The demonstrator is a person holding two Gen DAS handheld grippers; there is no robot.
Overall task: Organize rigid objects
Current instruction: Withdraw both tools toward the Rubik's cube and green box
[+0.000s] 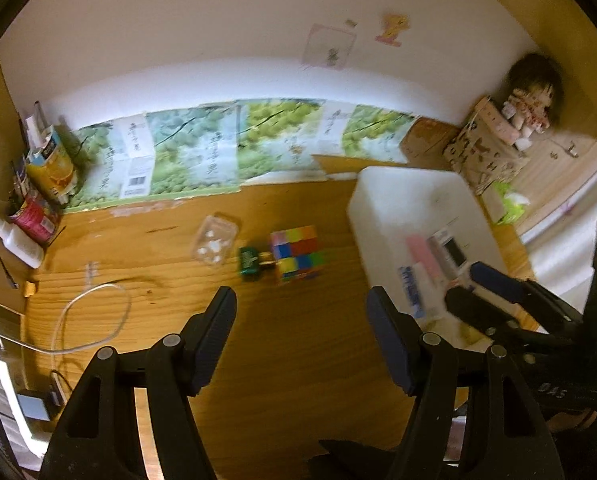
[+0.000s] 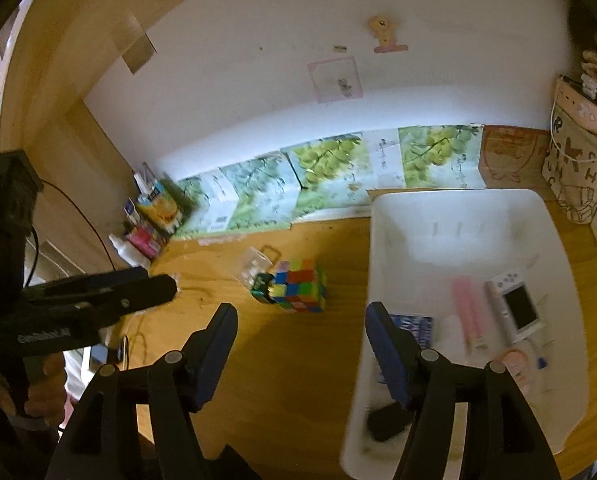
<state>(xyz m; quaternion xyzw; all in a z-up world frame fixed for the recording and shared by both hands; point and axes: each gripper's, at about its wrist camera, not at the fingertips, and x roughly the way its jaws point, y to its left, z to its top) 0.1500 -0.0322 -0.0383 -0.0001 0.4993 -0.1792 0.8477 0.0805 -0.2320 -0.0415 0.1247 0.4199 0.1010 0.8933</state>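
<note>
A multicoloured puzzle cube (image 1: 297,253) (image 2: 300,286) stands mid-table with a small green box (image 1: 249,263) (image 2: 261,287) at its left and a clear plastic case (image 1: 214,240) (image 2: 252,266) beyond. A white bin (image 1: 402,204) (image 2: 458,216) at the right holds a pink tube (image 2: 468,312), a white handheld console (image 2: 516,308), a blue packet (image 2: 414,326) and a black item (image 2: 386,420). My left gripper (image 1: 301,312) is open and empty, short of the cube. My right gripper (image 2: 301,328) is open and empty, its right finger over the bin's near-left edge.
Cartons and a white bottle (image 1: 18,240) crowd the back-left corner. A white cable (image 1: 94,320) loops at the left. Fruit-print boxes (image 1: 218,148) line the wall. A patterned bag (image 1: 482,152) and a green tissue pack (image 1: 508,202) stand behind the bin.
</note>
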